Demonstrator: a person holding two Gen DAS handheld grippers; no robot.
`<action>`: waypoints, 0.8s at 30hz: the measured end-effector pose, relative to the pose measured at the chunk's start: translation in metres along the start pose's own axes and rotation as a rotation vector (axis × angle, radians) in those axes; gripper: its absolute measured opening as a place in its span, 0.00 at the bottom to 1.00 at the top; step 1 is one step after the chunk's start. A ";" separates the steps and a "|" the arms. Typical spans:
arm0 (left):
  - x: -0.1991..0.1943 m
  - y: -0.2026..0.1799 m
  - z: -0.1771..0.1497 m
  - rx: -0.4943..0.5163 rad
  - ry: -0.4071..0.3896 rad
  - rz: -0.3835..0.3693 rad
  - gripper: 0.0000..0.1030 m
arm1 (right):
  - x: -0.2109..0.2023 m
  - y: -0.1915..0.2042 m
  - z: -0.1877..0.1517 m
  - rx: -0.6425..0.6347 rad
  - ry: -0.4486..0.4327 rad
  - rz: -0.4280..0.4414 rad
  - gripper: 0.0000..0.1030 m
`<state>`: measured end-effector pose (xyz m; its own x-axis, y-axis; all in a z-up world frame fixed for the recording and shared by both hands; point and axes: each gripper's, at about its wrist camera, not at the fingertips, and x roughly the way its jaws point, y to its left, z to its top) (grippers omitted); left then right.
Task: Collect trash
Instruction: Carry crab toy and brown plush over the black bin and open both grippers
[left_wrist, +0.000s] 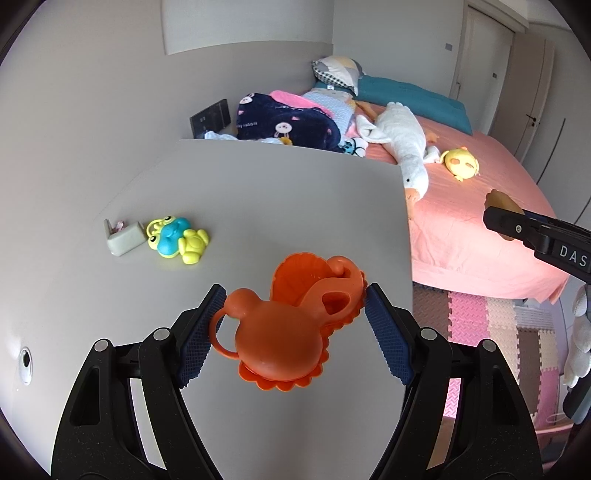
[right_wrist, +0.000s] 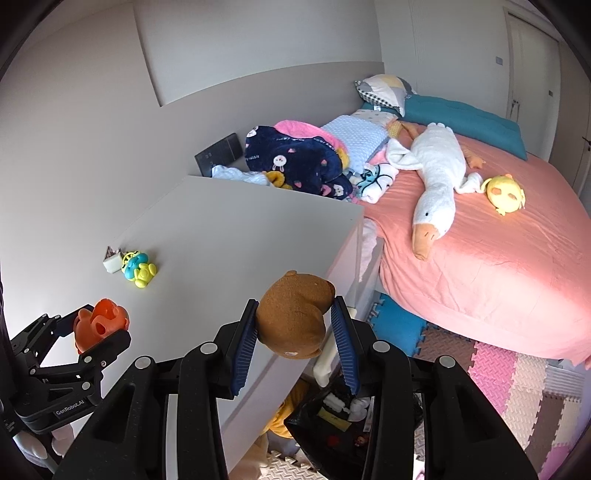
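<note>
Orange plastic toy (left_wrist: 291, 321) sits clamped in the left gripper (left_wrist: 295, 306); the right gripper (right_wrist: 295, 321) clamps a brown plush bear (right_wrist: 295, 317) over the grey worktop's (right_wrist: 229, 236) front edge.

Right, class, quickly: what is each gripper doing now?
Left gripper: closed on the orange toy.
Right gripper: closed on the brown plush.

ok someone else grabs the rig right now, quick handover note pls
Left gripper: shut on the orange toy, held above the white top.
Right gripper: shut on the brown plush, over the top's edge.
Below the right gripper sits a dark bag on the floor with things in it.
Done: both toys lifted.
Left: drop both, probably in the bag; the frog toy and small grey holder remain on the top.
</note>
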<state>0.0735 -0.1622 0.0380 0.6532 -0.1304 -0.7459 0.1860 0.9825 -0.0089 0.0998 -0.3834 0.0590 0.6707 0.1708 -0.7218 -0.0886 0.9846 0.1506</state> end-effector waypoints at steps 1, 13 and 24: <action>-0.001 -0.006 0.001 0.006 -0.002 -0.007 0.72 | -0.002 -0.005 -0.002 0.005 -0.001 -0.006 0.40; 0.007 -0.071 0.002 0.092 0.007 -0.086 0.72 | -0.029 -0.064 -0.016 0.074 -0.017 -0.082 0.40; 0.010 -0.124 0.001 0.175 0.017 -0.153 0.72 | -0.047 -0.115 -0.028 0.151 -0.028 -0.150 0.40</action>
<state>0.0572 -0.2856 0.0323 0.5956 -0.2719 -0.7559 0.4072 0.9133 -0.0077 0.0575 -0.5038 0.0569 0.6886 0.0196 -0.7249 0.1238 0.9818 0.1441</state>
